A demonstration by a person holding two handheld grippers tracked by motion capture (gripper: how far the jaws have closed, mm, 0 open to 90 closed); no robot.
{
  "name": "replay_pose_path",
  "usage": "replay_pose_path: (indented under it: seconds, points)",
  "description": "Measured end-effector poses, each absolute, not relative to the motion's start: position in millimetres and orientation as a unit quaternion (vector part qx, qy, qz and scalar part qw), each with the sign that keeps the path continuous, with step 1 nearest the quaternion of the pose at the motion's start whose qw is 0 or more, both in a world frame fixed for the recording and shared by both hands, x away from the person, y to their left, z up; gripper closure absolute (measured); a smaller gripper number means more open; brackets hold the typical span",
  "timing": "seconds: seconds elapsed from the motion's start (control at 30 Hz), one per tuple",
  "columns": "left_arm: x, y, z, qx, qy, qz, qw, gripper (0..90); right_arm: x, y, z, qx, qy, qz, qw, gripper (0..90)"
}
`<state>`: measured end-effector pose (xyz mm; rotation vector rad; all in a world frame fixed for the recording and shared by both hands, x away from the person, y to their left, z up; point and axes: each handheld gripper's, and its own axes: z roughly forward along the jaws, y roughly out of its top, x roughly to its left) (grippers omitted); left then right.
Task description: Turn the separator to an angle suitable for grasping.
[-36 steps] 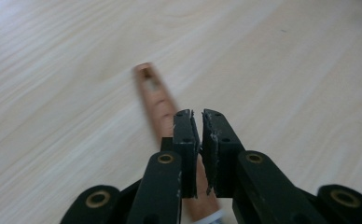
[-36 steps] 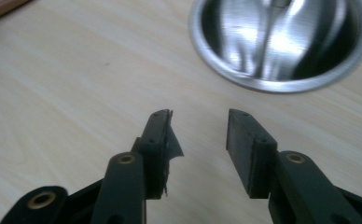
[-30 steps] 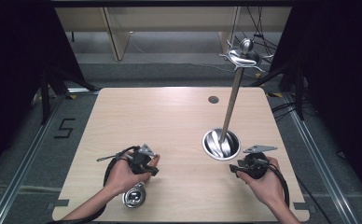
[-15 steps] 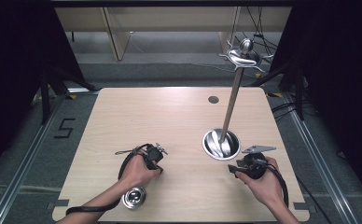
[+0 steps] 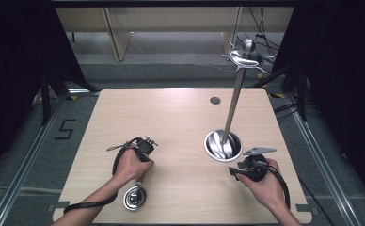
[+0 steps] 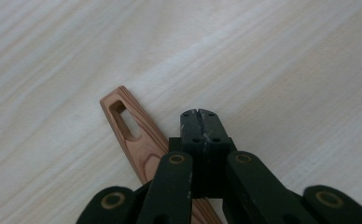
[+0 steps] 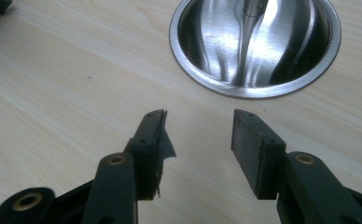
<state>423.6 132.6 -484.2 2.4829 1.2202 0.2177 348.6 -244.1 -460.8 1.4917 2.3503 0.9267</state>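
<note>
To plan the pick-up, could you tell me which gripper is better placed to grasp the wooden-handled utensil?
Left, probably: the left gripper lies beside the wooden handle, though shut. The right gripper, jaws just opening with nothing between, is off by the stand base.

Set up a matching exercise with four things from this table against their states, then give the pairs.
1 left tool
2 right tool
3 wooden handle
4 steel dish

a jaws apart, nothing between
b jaws shut together
c round and shiny
d lying flat, slot at its end

Pairs: 1-b; 2-a; 3-d; 4-c. The right tool's jaws have just been opening.
</note>
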Motion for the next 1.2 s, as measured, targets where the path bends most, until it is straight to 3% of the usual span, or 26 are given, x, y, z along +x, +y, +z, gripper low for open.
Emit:
replay_pose_path:
  seconds: [0.1, 0.27, 0.43, 0.47, 0.5, 0.6, 0.63, 0.7, 0.77, 0.83, 1.2]
  points:
    - [427, 140, -483, 0.875, 0.441, 0.082, 0.18, 89.4, 351, -245, -464, 0.488, 0.801, 0.324, 0.121, 54.9]
    - [429, 150, -482, 0.868, 0.452, 0.078, 0.191, 89.3, 350, -246, -462, 0.502, 0.797, 0.326, 0.078, 54.6]
    - [421, 164, -470, 0.858, 0.458, 0.079, 0.219, 88.0, 350, -248, -461, 0.496, 0.799, 0.331, 0.082, 54.2]
    - [419, 168, -467, 0.854, 0.461, 0.08, 0.228, 86.2, 349, -245, -463, 0.506, 0.789, 0.333, 0.103, 54.1]
    - [412, 176, -462, 0.846, 0.47, 0.08, 0.238, 80.7, 348, -246, -461, 0.509, 0.793, 0.319, 0.103, 53.9]
    - [405, 186, -459, 0.837, 0.48, 0.076, 0.251, 75.7, 348, -247, -459, 0.512, 0.795, 0.308, 0.101, 53.7]
    - [398, 194, -459, 0.835, 0.484, 0.073, 0.252, 67.2, 348, -248, -459, 0.506, 0.798, 0.309, 0.106, 53.4]
    - [394, 197, -459, 0.831, 0.491, 0.069, 0.251, 64.7, 351, -249, -460, 0.492, 0.802, 0.316, 0.12, 53.2]
    - [384, 202, -463, 0.824, 0.502, 0.063, 0.253, 56.4, 352, -249, -464, 0.494, 0.79, 0.341, 0.126, 52.5]
    - [381, 203, -463, 0.823, 0.505, 0.061, 0.254, 54.5, 350, -249, -461, 0.508, 0.789, 0.328, 0.11, 52.4]
    - [379, 193, -470, 0.802, 0.544, 0.042, 0.242, 42.5, 351, -259, -459, 0.506, 0.788, 0.329, 0.121, 51.8]
